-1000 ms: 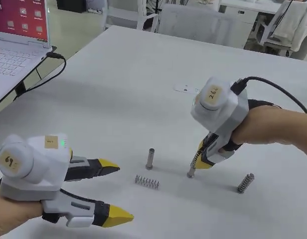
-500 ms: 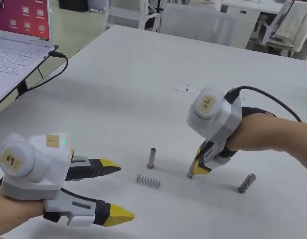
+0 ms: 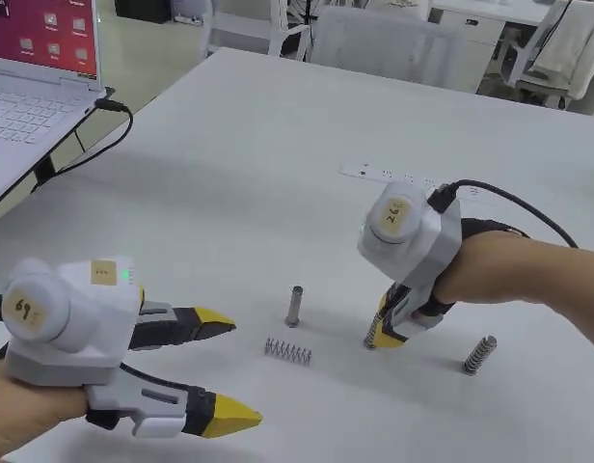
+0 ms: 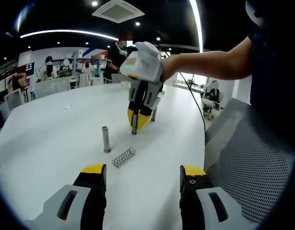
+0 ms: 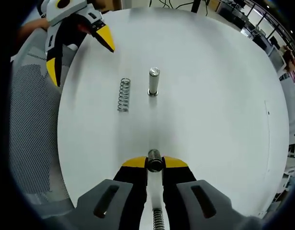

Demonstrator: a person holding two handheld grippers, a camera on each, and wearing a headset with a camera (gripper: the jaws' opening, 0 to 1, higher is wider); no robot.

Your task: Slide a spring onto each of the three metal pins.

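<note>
- Springs counted: three. Pins seen plainly: one.
- Right hand-held gripper [image 3: 386, 331]: jaws pressed together, pinching the held spring [image 3: 374, 331]. It points steeply down, and the spring stands upright between the yellow tips with its lower end at the worktop [image 3: 278, 145]. The right gripper view looks down on the spring's round top; any pin inside it cannot be made out.
- Left hand-held gripper [image 3: 225, 368]: jaws spread wide with nothing between them. It lies low over the near edge of the worktop.
- Bare pin [image 3: 294, 307]: upright, no spring on it. It stands ahead of the left hand-held gripper's tips and just beside the right one, on the side facing the left.
- Loose spring [image 3: 286, 351]: lying flat, near the bare pin but apart from it. It lies between the left hand-held gripper's tips and the right hand-held gripper.
- Third spring [image 3: 478, 354]: appears tilted, on the far side of the right hand-held gripper from the bare pin. Whether a pin runs through it cannot be told.
- Laptop [image 3: 27, 58]: open, well away beyond the left hand-held gripper.
</note>
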